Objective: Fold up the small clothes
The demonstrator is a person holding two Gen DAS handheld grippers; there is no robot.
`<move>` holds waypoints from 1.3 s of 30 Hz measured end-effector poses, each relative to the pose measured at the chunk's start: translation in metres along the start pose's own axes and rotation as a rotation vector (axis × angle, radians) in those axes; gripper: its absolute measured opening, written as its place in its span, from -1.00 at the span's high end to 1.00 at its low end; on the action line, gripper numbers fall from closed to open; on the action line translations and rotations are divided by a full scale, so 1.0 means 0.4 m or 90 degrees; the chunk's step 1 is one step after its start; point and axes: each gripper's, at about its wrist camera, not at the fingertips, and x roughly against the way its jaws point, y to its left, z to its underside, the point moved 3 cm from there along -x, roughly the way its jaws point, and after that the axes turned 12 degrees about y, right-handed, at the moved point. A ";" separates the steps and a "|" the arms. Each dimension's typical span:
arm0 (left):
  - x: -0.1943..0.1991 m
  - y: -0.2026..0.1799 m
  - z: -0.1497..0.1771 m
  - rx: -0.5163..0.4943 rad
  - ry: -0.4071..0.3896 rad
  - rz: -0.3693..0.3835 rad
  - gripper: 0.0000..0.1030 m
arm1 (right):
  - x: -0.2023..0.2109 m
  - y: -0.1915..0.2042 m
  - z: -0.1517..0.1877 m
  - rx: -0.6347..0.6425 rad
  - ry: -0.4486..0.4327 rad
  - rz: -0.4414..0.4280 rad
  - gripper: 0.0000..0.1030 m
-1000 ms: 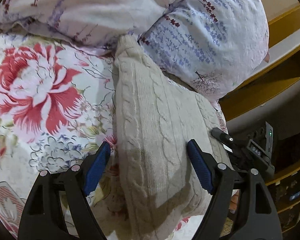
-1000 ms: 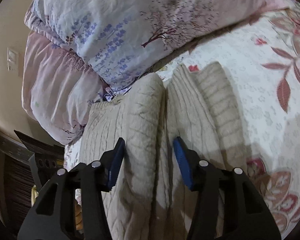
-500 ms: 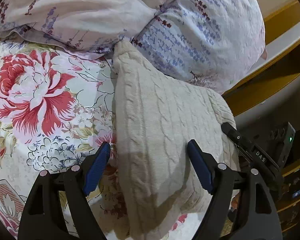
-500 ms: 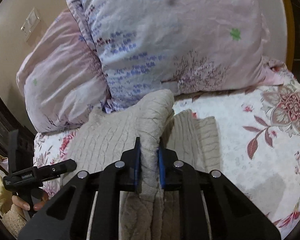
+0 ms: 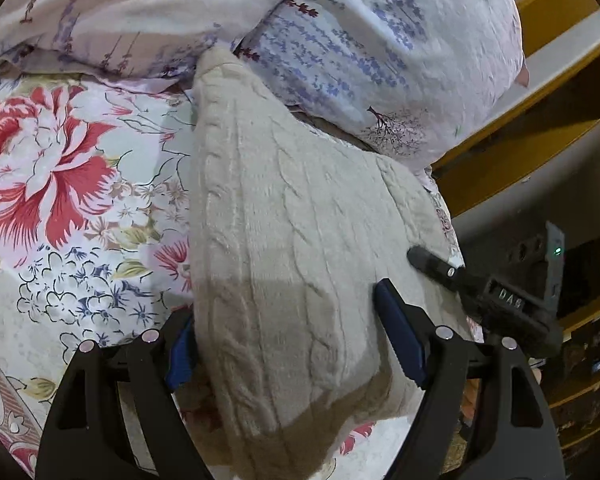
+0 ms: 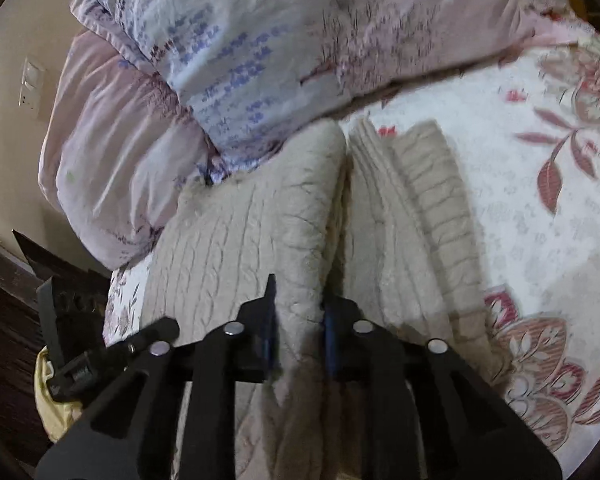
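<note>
Underneath, a floral bedsheet (image 5: pixel 80 208) carries the sweater (image 5: pixel 284 240); pillows (image 6: pixel 260 40) behind.

Warm, dim indoor light from overhead, no glare. Left wrist view mostly sharp; a soft shadow bands the sweater (image 5: pixel 284 240) toward 6 o'clock, and the pillow (image 5: pixel 380 40) at 12 is slightly soft. Right wrist view has motion blur all over, worst on the pillow print at 12 and the bedsheet (image 6: pixel 540 200) at 3. Both have fisheye bending and black corners.
</note>
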 end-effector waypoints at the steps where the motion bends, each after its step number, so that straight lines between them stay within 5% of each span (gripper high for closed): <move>1: 0.004 0.003 0.000 0.006 -0.001 0.008 -0.54 | 0.012 0.011 -0.006 0.013 -0.020 0.008 0.70; 10: 0.047 0.002 -0.003 0.015 -0.027 0.040 -0.54 | 0.141 0.090 -0.018 0.110 -0.184 0.196 0.71; 13: 0.034 -0.007 0.005 0.006 -0.015 0.039 -0.54 | 0.143 0.034 0.000 0.068 -0.175 0.241 0.71; 16: 0.016 -0.009 0.011 0.010 0.009 0.039 -0.54 | 0.093 -0.042 0.019 0.013 -0.108 0.229 0.69; 23: 0.013 -0.007 0.031 0.007 0.009 0.048 -0.48 | 0.142 -0.075 0.046 -0.012 -0.102 0.151 0.19; 26: 0.014 -0.002 0.052 0.008 0.016 0.053 -0.42 | 0.159 -0.084 0.081 -0.010 -0.089 0.132 0.17; 29: 0.006 -0.001 0.077 0.013 0.028 0.065 -0.29 | 0.163 -0.091 0.123 -0.008 -0.069 0.121 0.24; 30: 0.001 -0.001 0.082 0.014 0.031 0.067 -0.21 | 0.161 -0.090 0.131 -0.004 -0.067 0.122 0.57; 37: -0.013 -0.007 0.115 -0.001 0.028 0.061 0.55 | 0.223 -0.043 0.130 0.050 -0.164 0.160 0.72; 39: -0.011 -0.008 0.129 -0.011 0.026 0.055 0.63 | 0.214 -0.058 0.124 0.039 -0.149 0.191 0.73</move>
